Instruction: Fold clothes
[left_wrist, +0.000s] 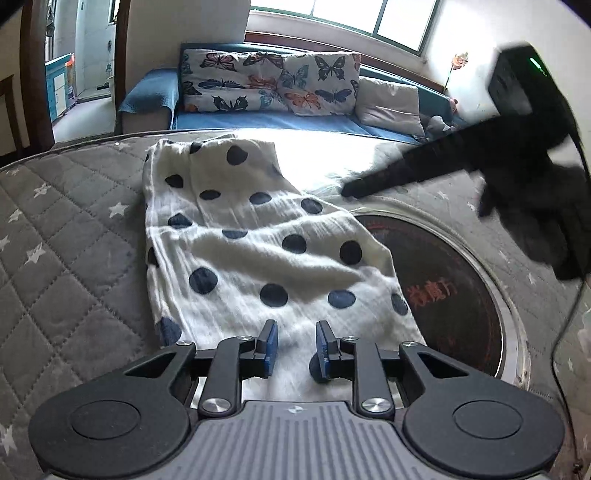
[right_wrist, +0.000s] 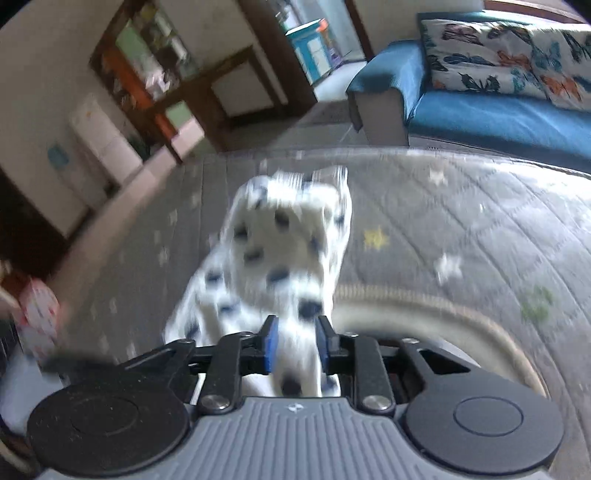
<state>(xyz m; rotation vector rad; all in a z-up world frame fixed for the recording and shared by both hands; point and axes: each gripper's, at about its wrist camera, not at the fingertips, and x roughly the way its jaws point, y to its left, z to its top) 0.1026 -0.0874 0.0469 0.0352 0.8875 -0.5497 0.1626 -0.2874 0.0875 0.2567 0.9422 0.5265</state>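
Note:
A white garment with dark blue polka dots (left_wrist: 255, 243) lies folded lengthwise on the grey quilted table cover (left_wrist: 66, 236). My left gripper (left_wrist: 295, 350) is open just above the garment's near edge, with cloth showing between its blue pads. The right gripper appears in the left wrist view as a blurred black shape (left_wrist: 524, 162) at the right, above the table. In the right wrist view, my right gripper (right_wrist: 295, 347) is open over the same garment (right_wrist: 284, 243), which is blurred. Cloth shows between its pads; I cannot tell if they touch it.
A round dark hotplate with a metal rim (left_wrist: 454, 291) is set into the table right of the garment, partly covered by it. A blue sofa (left_wrist: 266, 122) with butterfly cushions stands beyond the table. A thin cable (left_wrist: 569, 325) hangs at the right.

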